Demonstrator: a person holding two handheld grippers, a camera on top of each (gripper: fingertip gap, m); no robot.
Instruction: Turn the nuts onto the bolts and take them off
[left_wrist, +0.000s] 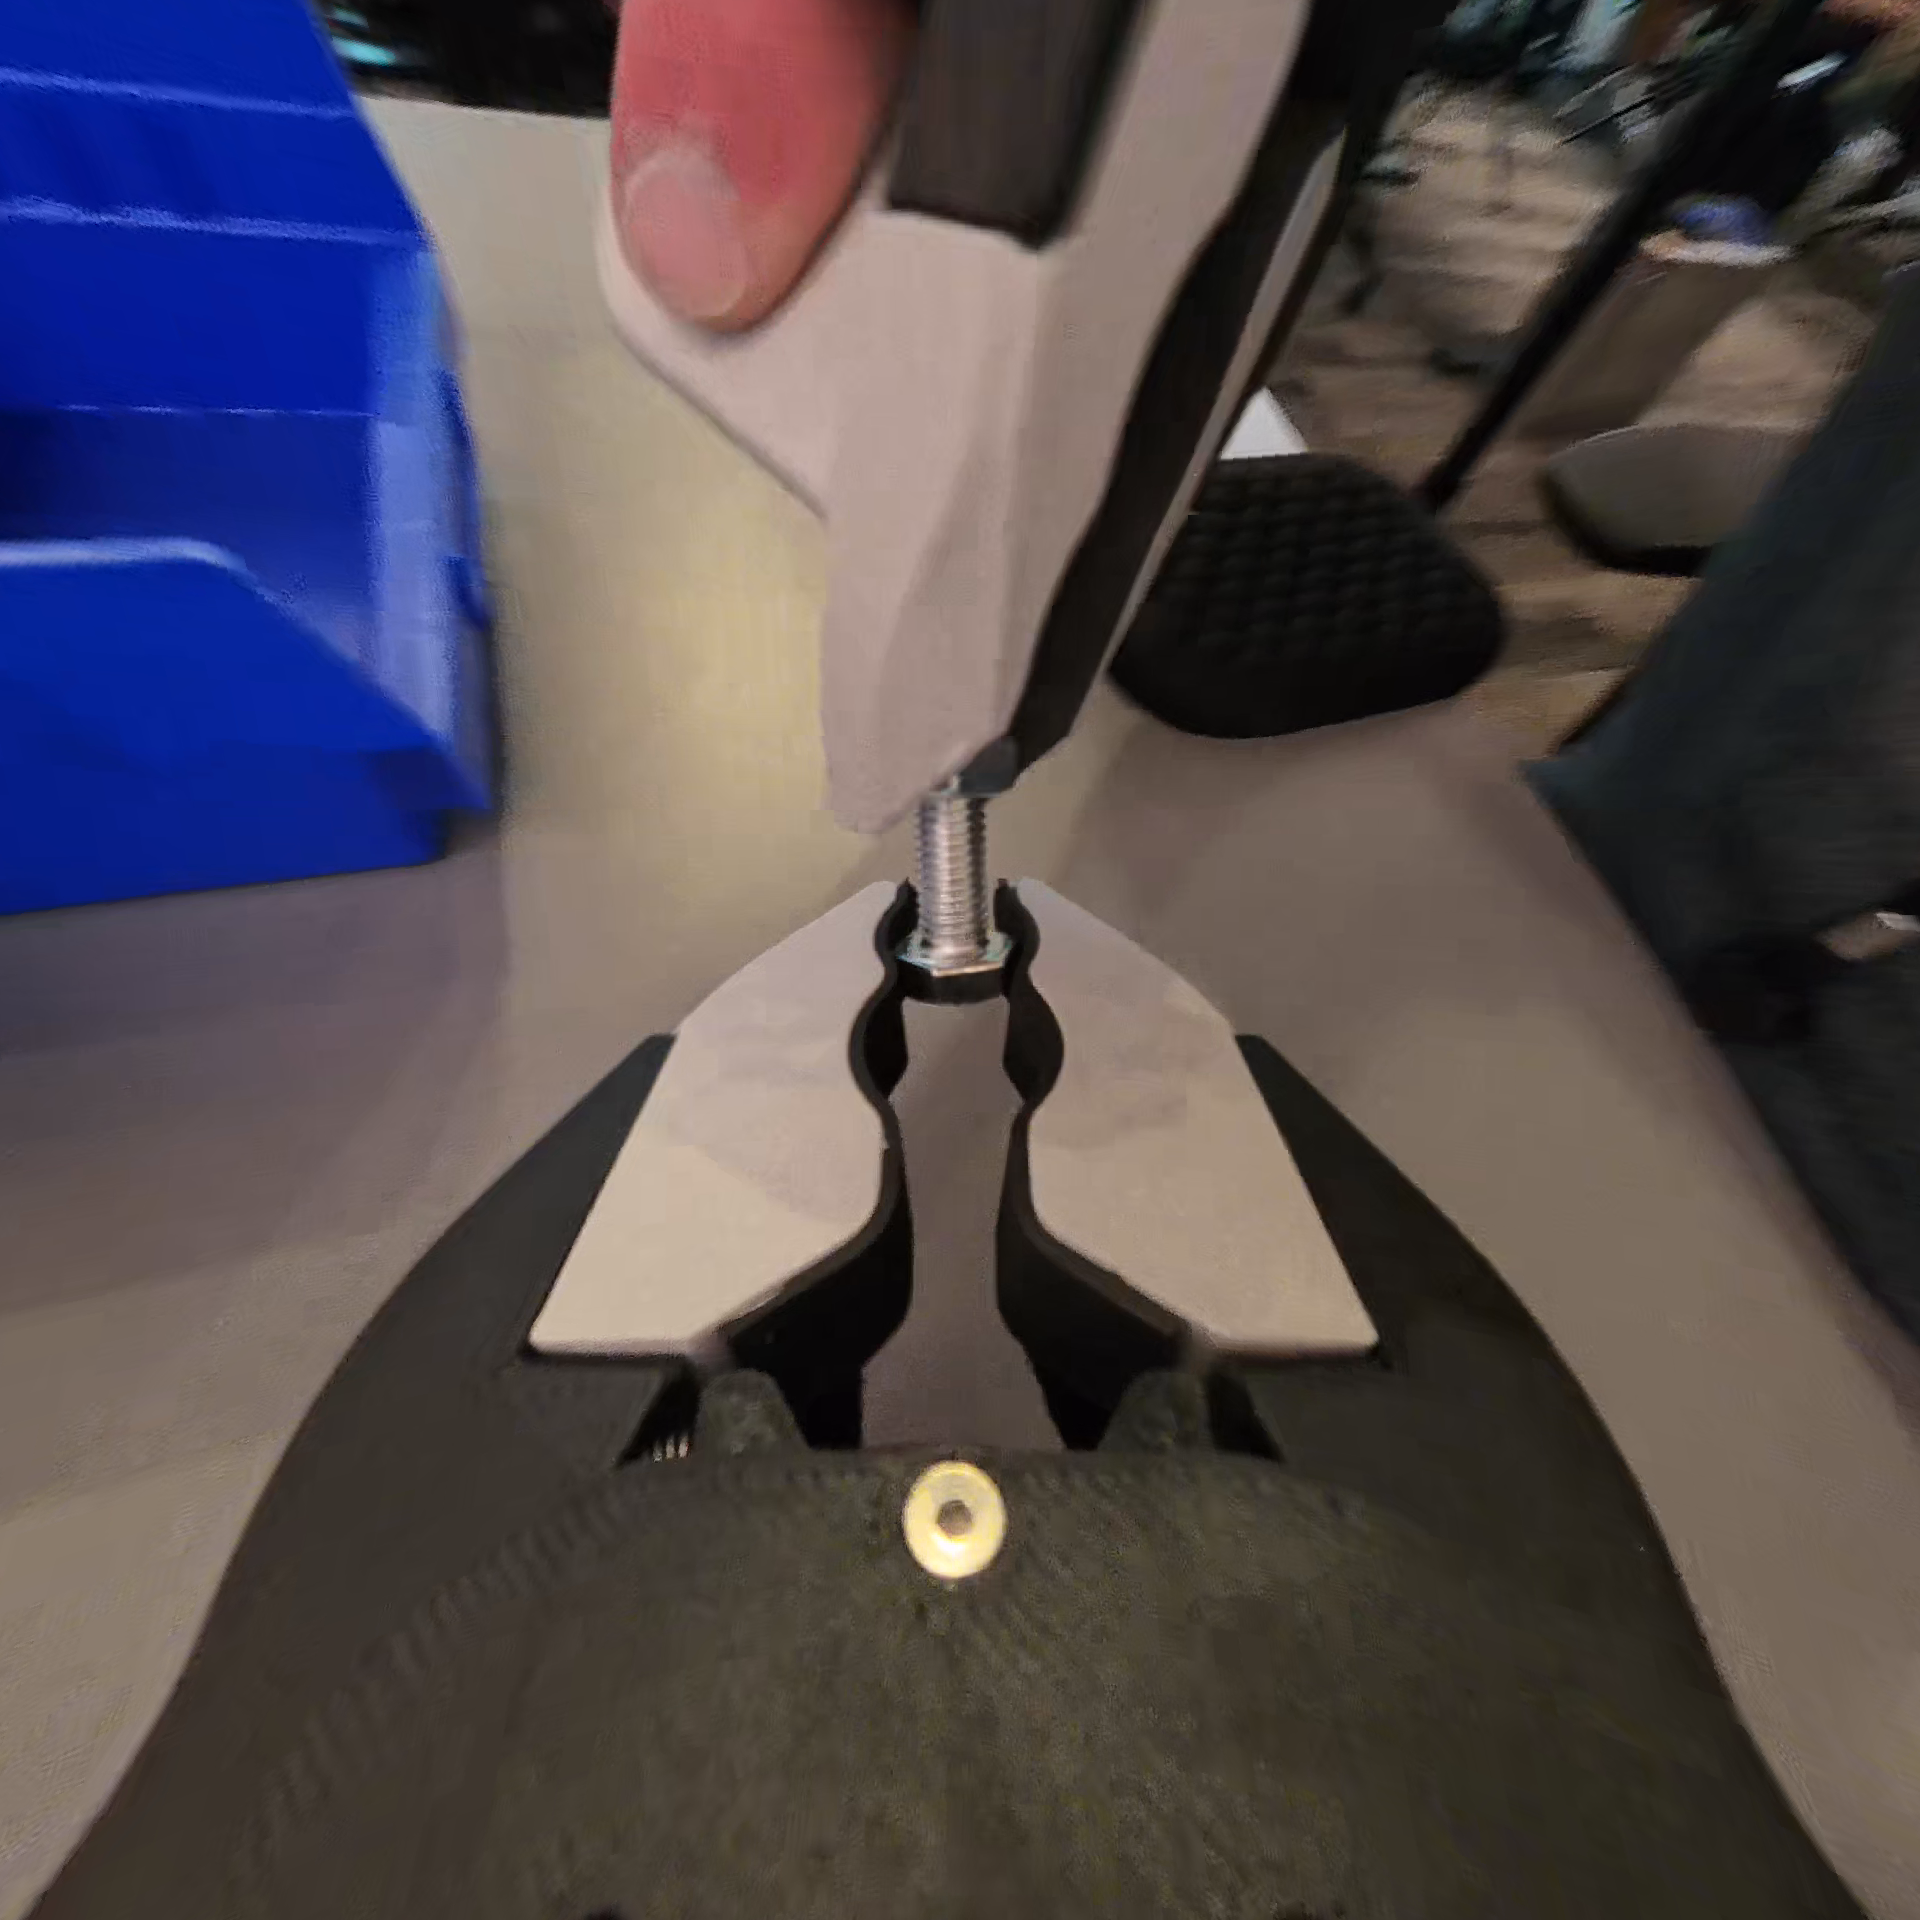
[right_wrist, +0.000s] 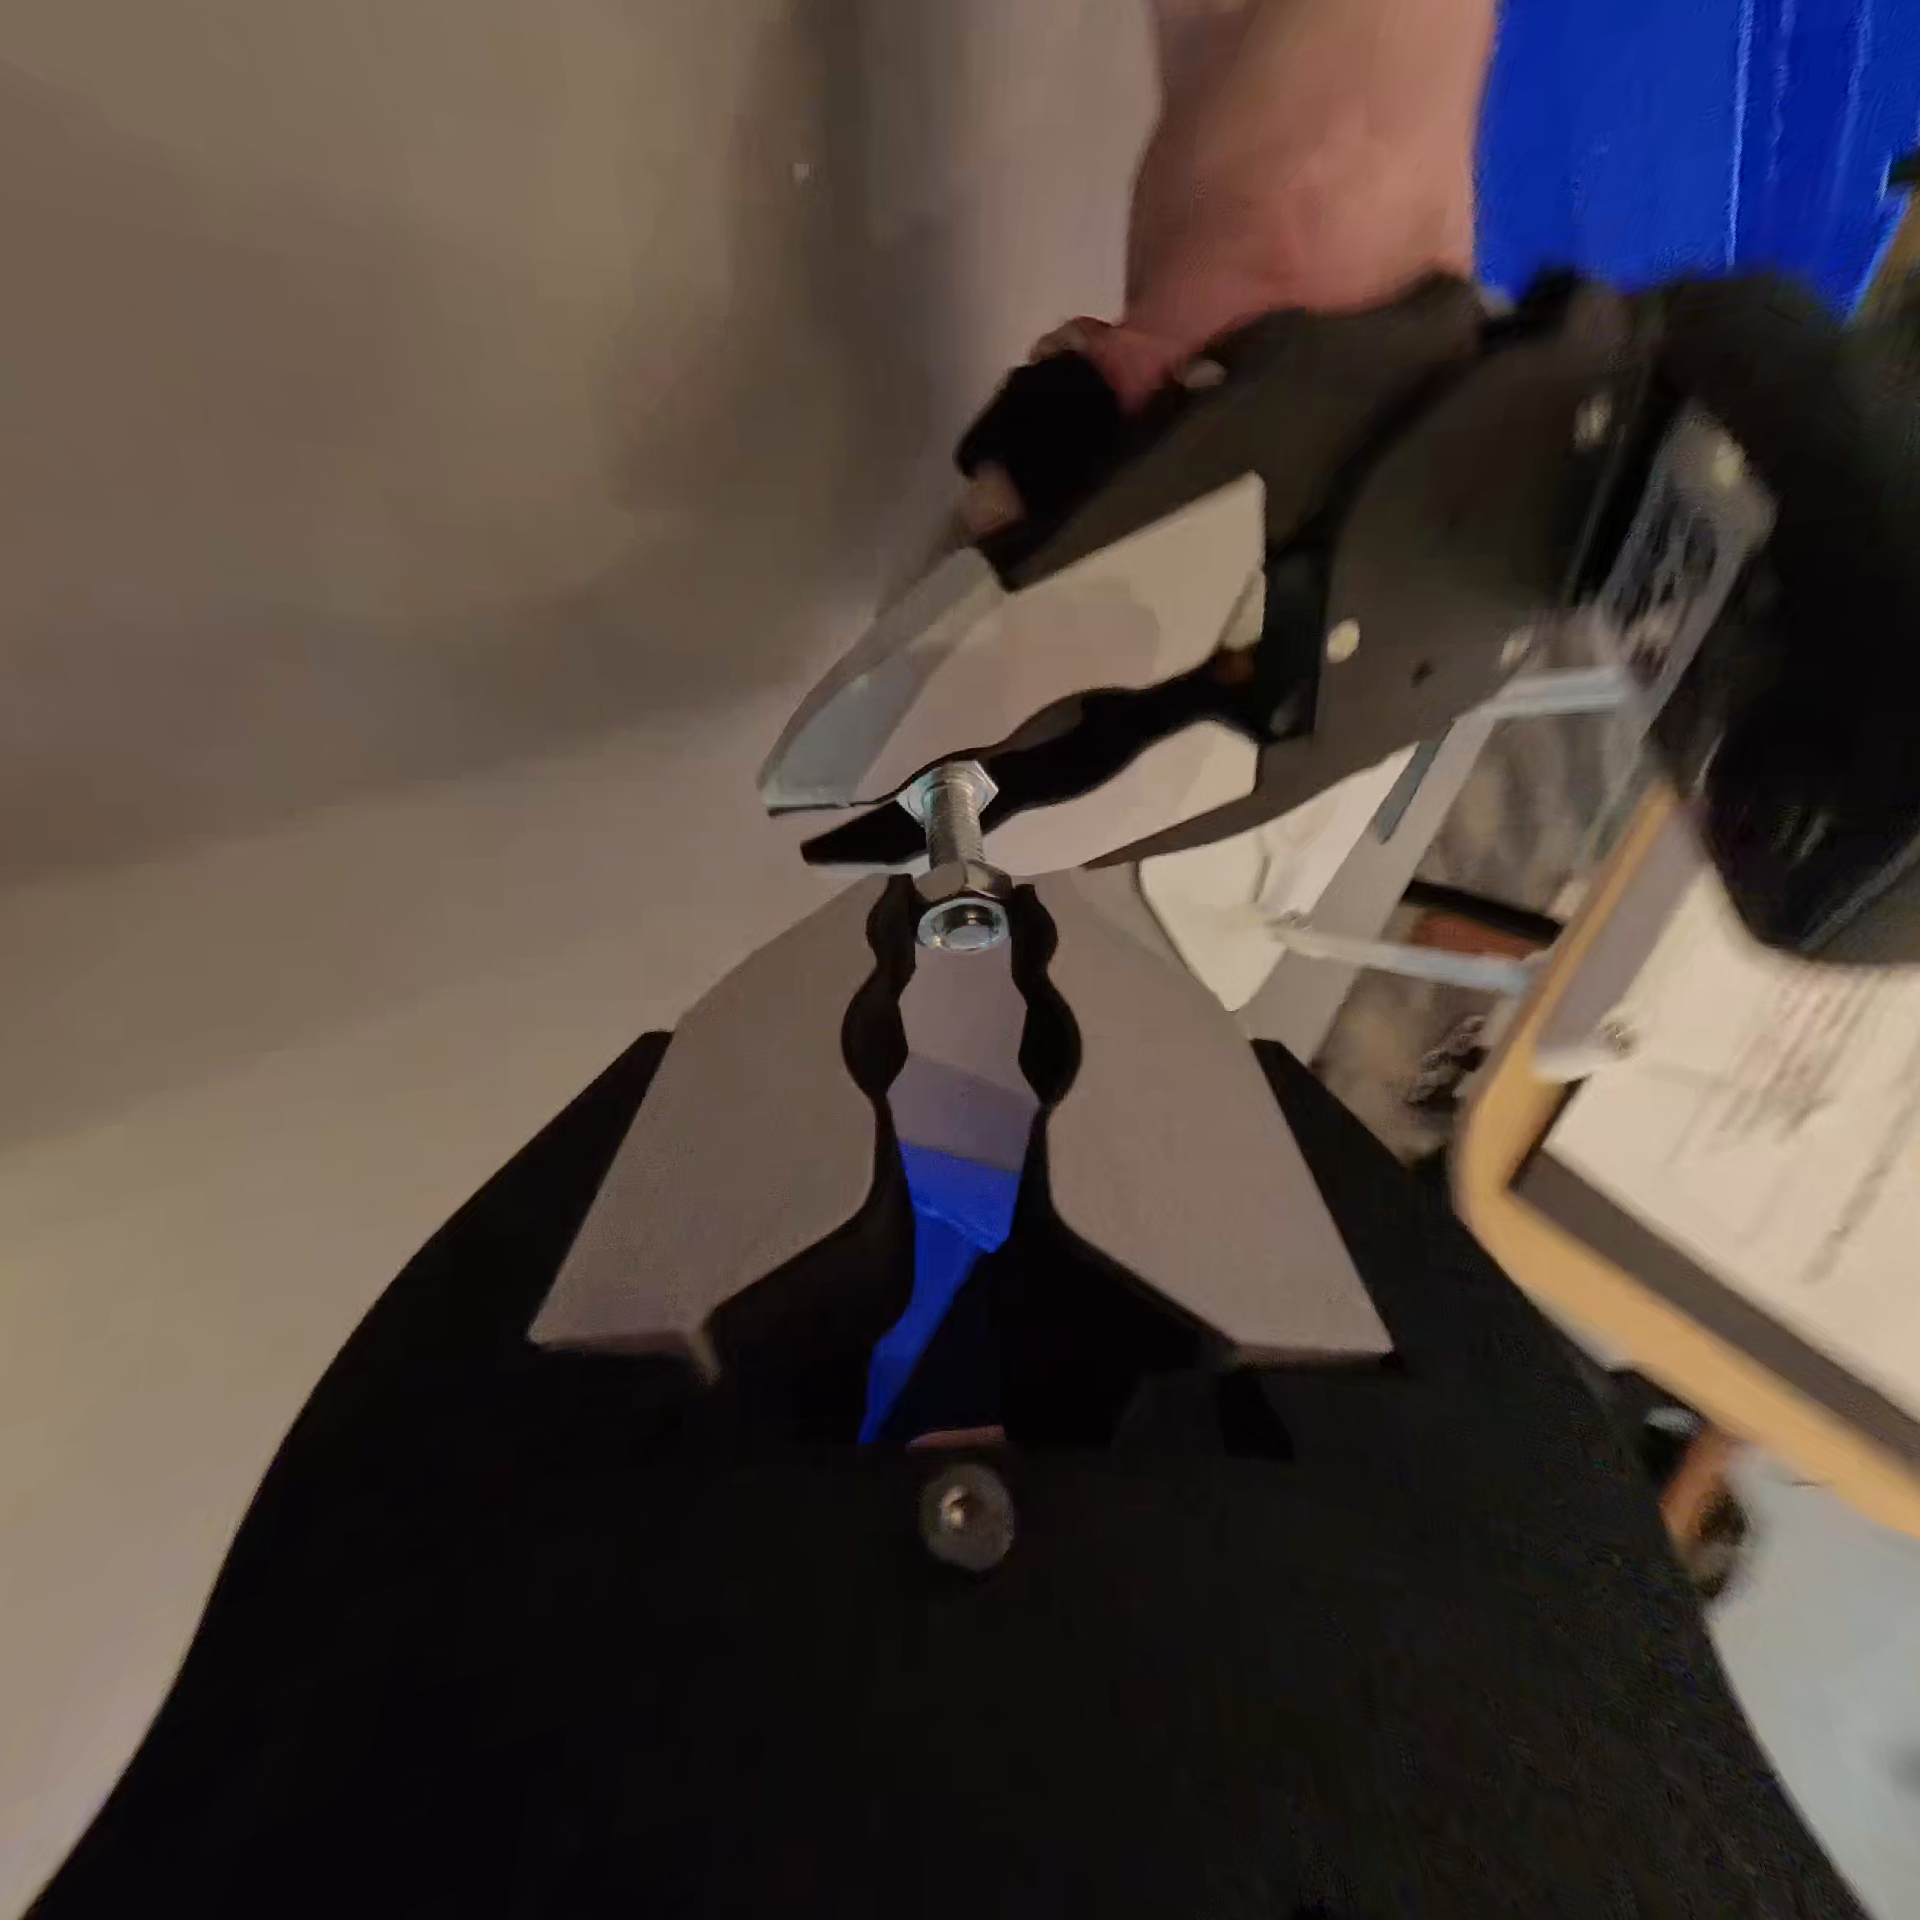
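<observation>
Left wrist view: the left gripper (left_wrist: 951, 920) reaches forward over a pale table (left_wrist: 312, 1143), its two grey fingers drawn in narrow and clamped on a hexagonal piece at the near end of a short silver bolt (left_wrist: 948, 878). No thread pokes out towards the camera, so this piece is probably the bolt's head, though that is not certain. The threaded shaft points up and away. The right gripper (left_wrist: 966, 784) comes down from above, with a thumb (left_wrist: 727, 187) resting on its body, and pinches the shaft's far end. A blue bin (left_wrist: 208, 520) stands to the left, blurred.

In the right wrist view, the right gripper's own fingers are likewise closed to a narrow gap, holding a hexagonal nut (right_wrist: 961, 914) whose open centre faces the camera. The left gripper enters from the upper right, carried by a hand (right_wrist: 1299, 187), and bare thread spans the short gap between the two sets of fingertips.

The two tools meet tip to tip in the air, well above the table. This most likely lets one hold the bolt still while the other twists the nut along the thread. With the nut at the very end of the thread, it looks either barely started or nearly off, and the pictures do not show which.
</observation>
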